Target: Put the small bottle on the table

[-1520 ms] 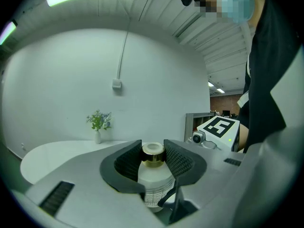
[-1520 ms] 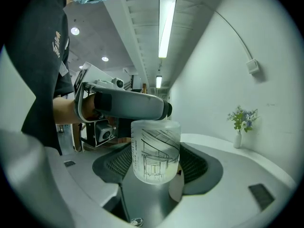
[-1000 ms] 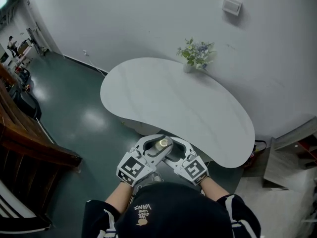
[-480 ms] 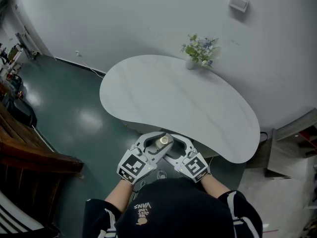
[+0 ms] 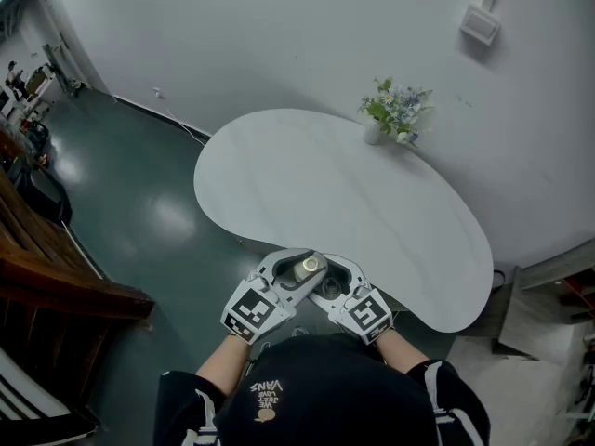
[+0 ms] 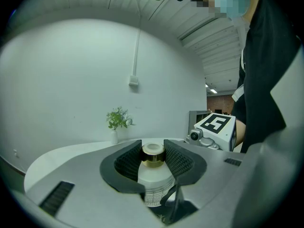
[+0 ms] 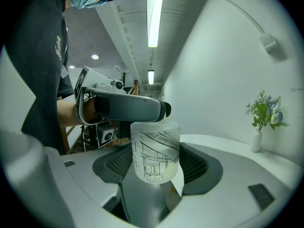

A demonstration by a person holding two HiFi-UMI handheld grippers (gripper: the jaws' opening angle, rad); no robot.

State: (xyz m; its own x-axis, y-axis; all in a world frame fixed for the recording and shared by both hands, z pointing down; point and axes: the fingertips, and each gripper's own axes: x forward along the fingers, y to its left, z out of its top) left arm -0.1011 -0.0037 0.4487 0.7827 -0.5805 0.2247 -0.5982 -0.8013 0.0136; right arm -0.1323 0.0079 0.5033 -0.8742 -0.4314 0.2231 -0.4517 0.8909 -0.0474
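The small frosted bottle [image 5: 307, 268] with a gold cap [image 6: 153, 156] hangs upright in the air just short of the white table's [image 5: 353, 203] near edge. My left gripper [image 5: 299, 272] is shut on it, its pads [image 6: 176, 161] pressed to the neck and cap. In the right gripper view the bottle's printed body [image 7: 156, 151] stands between the jaws of my right gripper [image 7: 156, 169], with a gap on each side. The left gripper's body [image 7: 128, 108] crosses above it. Both grippers sit close together in front of my chest; the right gripper [image 5: 327, 286] stands open.
A small vase of flowers [image 5: 395, 114] stands at the table's far edge by the white wall. A wall box [image 5: 481, 24] hangs above it. Dark wooden furniture [image 5: 56, 277] lies on the left over green floor [image 5: 139, 184]. A shelf unit [image 5: 558, 305] stands at the right.
The head view has swung slightly, so the table and vase sit a little further right. Both grippers and the bottle keep the same pose.
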